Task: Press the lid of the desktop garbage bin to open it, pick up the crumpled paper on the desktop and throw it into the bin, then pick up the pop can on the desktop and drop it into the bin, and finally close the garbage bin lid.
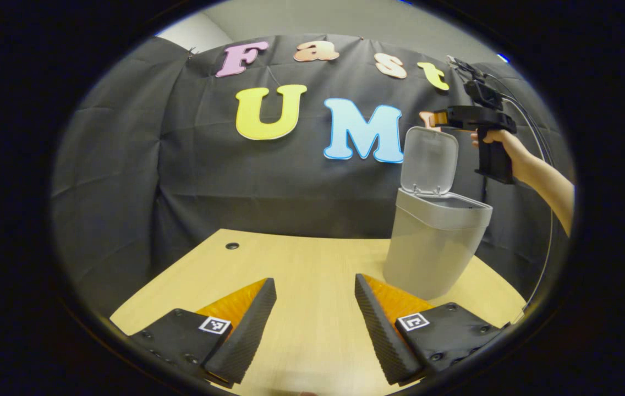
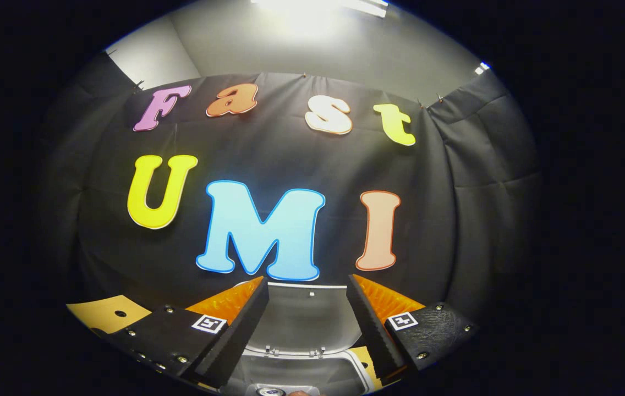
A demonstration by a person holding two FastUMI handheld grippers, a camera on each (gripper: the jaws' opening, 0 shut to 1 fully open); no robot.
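The grey desktop bin [image 1: 433, 247] stands on the wooden table [image 1: 312, 264] at the right, its lid [image 1: 429, 162] hinged upright. My left gripper [image 1: 315, 308] stays low over the table, left of the bin, open with nothing between its fingers. A hand holds my right gripper [image 1: 439, 118] above the bin, just behind the top of the lid. In the right gripper view that gripper [image 2: 307, 300] is open over the bin's mouth, facing the raised lid [image 2: 304, 322]. The silver top of the pop can [image 2: 271, 390] shows at the bottom edge, below the fingers, inside the bin's rim.
A small round cable hole [image 1: 232, 246] sits near the table's far left edge. The black cloth wall hangs close behind the table and bin. A forearm [image 1: 552, 187] reaches in from the right, with a cable trailing down beside it.
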